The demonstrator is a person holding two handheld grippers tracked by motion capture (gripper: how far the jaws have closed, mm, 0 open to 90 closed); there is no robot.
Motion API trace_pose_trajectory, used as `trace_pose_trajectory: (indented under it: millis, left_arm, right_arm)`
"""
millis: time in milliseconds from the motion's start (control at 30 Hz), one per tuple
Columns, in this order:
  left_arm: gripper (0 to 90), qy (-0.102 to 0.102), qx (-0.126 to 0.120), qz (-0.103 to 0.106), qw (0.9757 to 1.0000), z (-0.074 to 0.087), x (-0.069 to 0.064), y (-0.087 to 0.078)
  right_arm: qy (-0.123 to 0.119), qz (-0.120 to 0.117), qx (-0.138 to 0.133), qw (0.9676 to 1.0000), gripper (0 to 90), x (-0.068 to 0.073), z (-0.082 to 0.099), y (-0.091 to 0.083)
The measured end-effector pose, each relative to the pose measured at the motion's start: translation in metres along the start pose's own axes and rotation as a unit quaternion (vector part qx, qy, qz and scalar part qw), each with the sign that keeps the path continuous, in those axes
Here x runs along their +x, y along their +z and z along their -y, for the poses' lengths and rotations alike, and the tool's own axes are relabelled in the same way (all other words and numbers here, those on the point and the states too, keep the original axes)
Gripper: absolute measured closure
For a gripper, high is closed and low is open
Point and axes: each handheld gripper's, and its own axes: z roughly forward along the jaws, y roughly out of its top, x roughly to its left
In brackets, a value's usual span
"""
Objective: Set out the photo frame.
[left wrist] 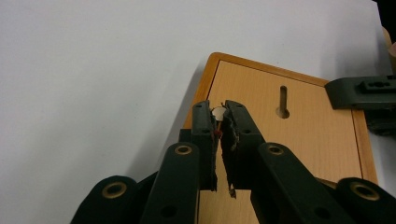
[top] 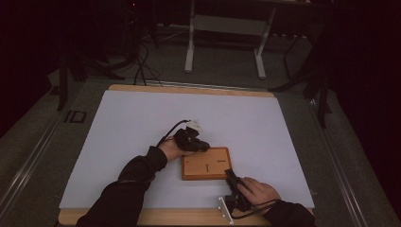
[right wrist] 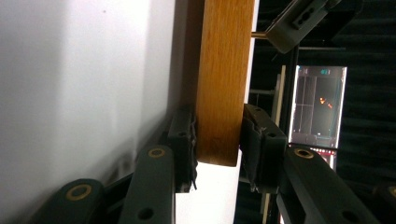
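Note:
A flat wooden board (top: 205,163) with a keyhole slot (left wrist: 283,100) lies on the white table top (top: 142,123). My left gripper (top: 204,146) reaches over the board's upper left corner. Its jaws (left wrist: 218,110) are shut on a small pale peg (left wrist: 217,112), whose thin end shows in the right gripper view. At the board's near right corner, my right gripper (top: 231,176) is shut on the board's edge (right wrist: 224,70), one pad against each face (right wrist: 217,135).
The white sheet covers a wooden table whose front edge (top: 156,216) shows at the bottom. Beyond the table's far edge are a floor with cables (top: 142,66) and the white legs of a stand (top: 190,47).

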Motion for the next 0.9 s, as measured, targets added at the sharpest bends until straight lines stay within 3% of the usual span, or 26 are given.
trace_pose_trajectory:
  millis: [133, 267, 367, 533, 600, 667, 900]
  left_arm:
    - [81.5, 0.002, 0.004, 0.003, 1.0, -0.001, 0.0, -0.001]
    - [59.5, 0.017, -0.008, -0.012, 0.9997, -0.003, -0.006, -0.011]
    - [47.4, 0.016, -0.023, -0.02, 0.9994, -0.003, -0.01, -0.022]
    - [22.7, 0.026, -0.042, -0.019, 0.9986, 0.002, -0.015, -0.041]
    - [15.0, 0.029, -0.048, -0.03, 0.998, 0.005, -0.019, -0.047]
    - [13.8, 0.037, -0.056, -0.046, 0.9967, 0.01, -0.024, -0.053]
    - [9.7, 0.041, -0.073, -0.067, 0.9943, 0.027, -0.032, -0.081]
  right_arm:
    - [0.001, 0.0, -0.004, 1.0, 67.4, -0.001, 0.0, -0.001]
    - [0.005, -0.003, -0.007, 1.0, 67.4, -0.003, 0.001, -0.001]
    - [0.007, -0.003, -0.014, 0.9999, 68.0, -0.006, 0.003, -0.001]
    - [0.019, -0.02, -0.02, 0.9994, 68.6, -0.017, 0.005, -0.002]
    - [0.023, -0.029, -0.023, 0.9991, 68.8, -0.022, 0.005, -0.002]
    - [0.031, -0.035, -0.027, 0.9985, 69.0, -0.027, 0.006, -0.003]
    - [0.045, -0.068, -0.033, 0.9961, 69.2, -0.045, 0.009, -0.001]
